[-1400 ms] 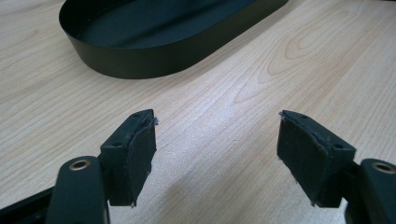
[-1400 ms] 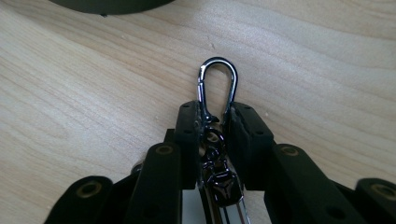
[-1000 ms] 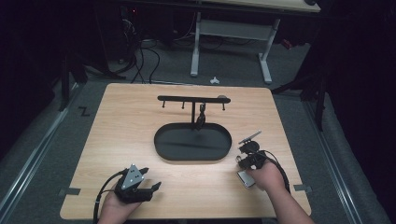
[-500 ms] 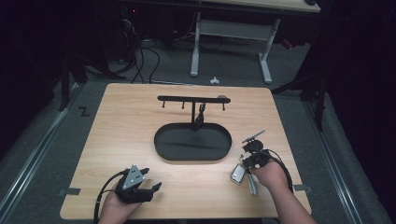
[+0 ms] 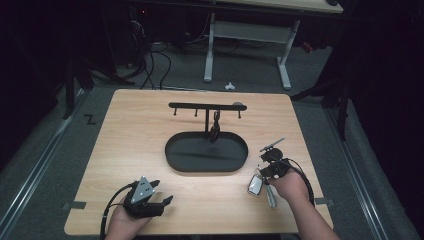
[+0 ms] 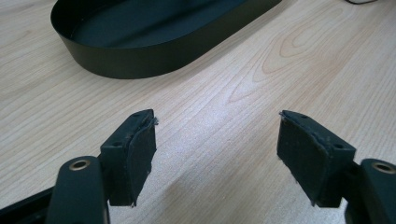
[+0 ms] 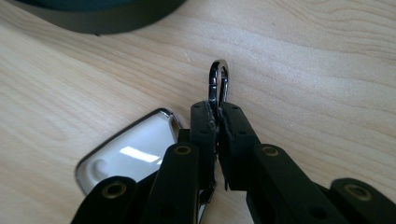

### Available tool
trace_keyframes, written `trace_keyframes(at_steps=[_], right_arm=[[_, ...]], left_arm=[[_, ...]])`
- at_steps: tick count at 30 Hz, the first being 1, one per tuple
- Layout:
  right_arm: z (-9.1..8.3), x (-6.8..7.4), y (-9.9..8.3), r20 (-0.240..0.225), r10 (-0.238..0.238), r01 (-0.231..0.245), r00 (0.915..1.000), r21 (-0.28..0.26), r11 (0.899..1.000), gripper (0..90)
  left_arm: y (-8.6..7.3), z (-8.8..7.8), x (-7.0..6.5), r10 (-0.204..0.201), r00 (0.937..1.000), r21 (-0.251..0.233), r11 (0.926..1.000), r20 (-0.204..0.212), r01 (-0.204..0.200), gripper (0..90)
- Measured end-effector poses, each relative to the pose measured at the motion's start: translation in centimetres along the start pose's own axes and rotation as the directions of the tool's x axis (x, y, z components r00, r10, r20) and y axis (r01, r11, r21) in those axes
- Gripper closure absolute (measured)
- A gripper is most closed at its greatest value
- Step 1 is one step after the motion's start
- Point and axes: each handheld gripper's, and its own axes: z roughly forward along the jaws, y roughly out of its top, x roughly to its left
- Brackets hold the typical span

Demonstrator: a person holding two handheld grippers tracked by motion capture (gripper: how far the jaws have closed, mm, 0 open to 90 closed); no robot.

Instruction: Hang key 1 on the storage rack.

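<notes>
Our right tongs (image 7: 218, 122) have just been closing and now pinch the metal clip (image 7: 218, 80) of the key fob (image 7: 128, 151), low over the bench (image 5: 150, 125) at its right front. The hook rack (image 5: 207, 106) stands ahead and leftward, nearer this hand. Our left tongs (image 6: 217, 154) gape, holding nothing.

High view: the pale wooden surface (image 5: 150, 135) is evenly lit from above, the surrounding room falls to near black, and the frame is soft and slightly grainy. Left gripper view: bright and diffuse, grain sharp, faint shadow under the black jaws. Right gripper view: near jaws blurred; white glare on the glossy silver-rimmed key fob (image 7: 128, 151).
</notes>
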Motion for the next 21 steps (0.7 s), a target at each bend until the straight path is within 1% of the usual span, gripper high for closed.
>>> trace_keyframes(at_steps=[1, 6, 9, 15, 21], right_arm=[[-0.3, -0.1, 0.0, -0.019, 0.007, -0.007, 0.9998, -0.009, 1.000, 84.8], [-1.9, 0.1, -0.2, -0.064, 0.005, -0.008, 0.9979, -0.044, 0.999, 84.8], [-2.7, 0.1, -0.2, -0.074, -0.004, -0.001, 0.9972, -0.067, 0.998, 84.8], [-4.3, 0.0, 0.1, -0.099, 0.018, -0.027, 0.9950, -0.094, 0.995, 84.8], [-5.7, 0.1, 0.6, -0.108, 0.009, -0.022, 0.9941, -0.120, 0.992, 84.8]], left_arm=[[0.0, 0.0, 0.0, 0.000, 1.0000, 0.002, 1.0000, 0.000, 0.000, 28.6], [0.0, 0.1, -0.1, 0.000, 1.0000, 0.000, 1.0000, -0.002, 0.000, 28.6], [0.0, 0.1, 0.0, -0.002, 1.0000, 0.001, 1.0000, -0.002, 0.002, 28.6], [0.1, 0.1, 0.0, -0.002, 1.0000, -0.002, 1.0000, 0.002, 0.002, 28.7], [0.1, 0.0, 0.0, -0.003, 1.0000, -0.007, 1.0000, 0.002, 0.003, 28.8]])
